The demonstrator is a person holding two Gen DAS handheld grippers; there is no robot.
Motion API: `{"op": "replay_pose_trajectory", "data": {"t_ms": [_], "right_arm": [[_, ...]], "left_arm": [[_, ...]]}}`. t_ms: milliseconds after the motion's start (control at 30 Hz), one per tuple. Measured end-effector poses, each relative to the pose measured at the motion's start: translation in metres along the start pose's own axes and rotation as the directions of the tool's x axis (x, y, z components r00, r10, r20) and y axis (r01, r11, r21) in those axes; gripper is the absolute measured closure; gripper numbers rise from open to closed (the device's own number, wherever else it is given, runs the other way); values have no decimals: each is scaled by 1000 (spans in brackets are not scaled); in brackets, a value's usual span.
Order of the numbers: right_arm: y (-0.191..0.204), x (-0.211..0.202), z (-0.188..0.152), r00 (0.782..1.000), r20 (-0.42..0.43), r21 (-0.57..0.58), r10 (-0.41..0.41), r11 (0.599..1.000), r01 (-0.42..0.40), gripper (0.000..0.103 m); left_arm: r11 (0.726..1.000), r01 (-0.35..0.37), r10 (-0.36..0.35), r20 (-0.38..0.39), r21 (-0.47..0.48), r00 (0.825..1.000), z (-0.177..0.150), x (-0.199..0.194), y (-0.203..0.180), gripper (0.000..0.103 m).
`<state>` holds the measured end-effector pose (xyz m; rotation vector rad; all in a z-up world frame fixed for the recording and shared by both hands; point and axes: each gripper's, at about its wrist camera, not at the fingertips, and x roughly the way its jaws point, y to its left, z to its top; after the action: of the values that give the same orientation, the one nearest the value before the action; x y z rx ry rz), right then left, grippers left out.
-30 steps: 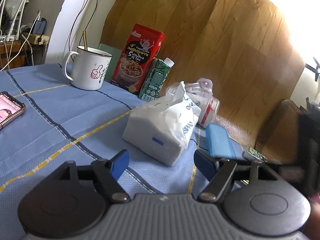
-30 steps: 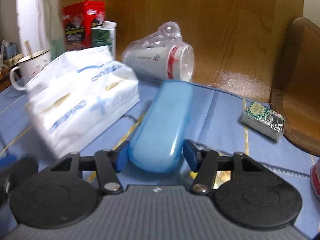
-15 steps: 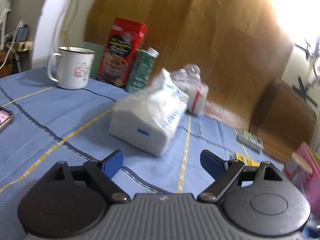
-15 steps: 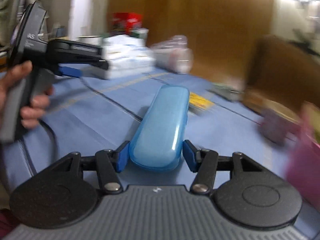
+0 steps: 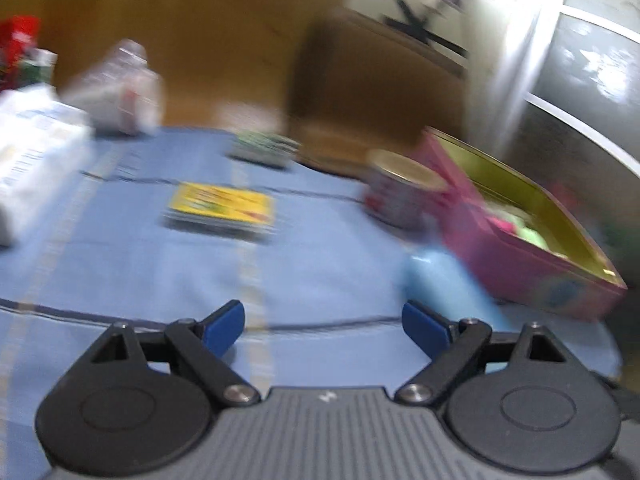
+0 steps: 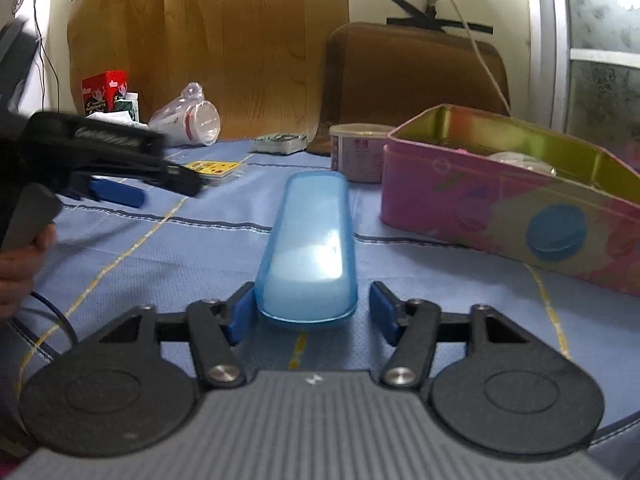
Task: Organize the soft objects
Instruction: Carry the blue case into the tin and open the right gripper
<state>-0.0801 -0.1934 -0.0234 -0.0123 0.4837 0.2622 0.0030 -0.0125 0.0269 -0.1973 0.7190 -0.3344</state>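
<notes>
The right tool (image 6: 311, 312) is opening around the blue case (image 6: 310, 246), which lies on the counter (image 6: 180, 256) beside the pink tin (image 6: 500, 200); back straight off. The left tool (image 5: 323, 326) is spread, empty.

Black gripper (image 6: 312, 308), blue pads (image 6: 239, 314), seemingly ribbed grey body.

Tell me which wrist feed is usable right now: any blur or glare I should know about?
Left wrist view: heavy motion smear, the yellow packet and pink tin are streaked, only the left tool is crisp. Right wrist view: mostly sharp, a glare patch on the blue case, the other tool at left blurred, fisheye bending at the edges.
</notes>
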Motion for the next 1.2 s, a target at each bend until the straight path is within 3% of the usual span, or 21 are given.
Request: {"op": "replay_pose_trajectory", "data": {"t_ms": [167,400,467,533,700,933,1200], "right_arm": [[-5,-1,-5,1000,9,14,10,1000,-10,37],[-10,1,-4,999,21,18,29,999,-30,37],[-9,3,-4,999,17,17,40,999,-40,40],[-8,5,-5,998,18,11,59,998,-59,48],[-6,-3,-7,996,76,-4,48,999,-48,48],[-24,-28,10,960,274,23,-63,998,58,48],[-96,-30,35,907,330,156,-262,963,221,48]], "left_arm": [[994,112,-112,-70,4,991,1,12,-31,14],[988,155,-156,-142,-22,977,0,28,-49,14],[986,168,-169,-166,-24,971,-2,35,-53,20],[980,198,-198,-176,-16,964,-4,38,-54,36],[969,246,-245,-146,-12,959,1,25,-60,43],[939,291,-286,-52,183,957,36,8,-115,44],[874,395,-390,-76,284,918,65,53,-210,45]]}}
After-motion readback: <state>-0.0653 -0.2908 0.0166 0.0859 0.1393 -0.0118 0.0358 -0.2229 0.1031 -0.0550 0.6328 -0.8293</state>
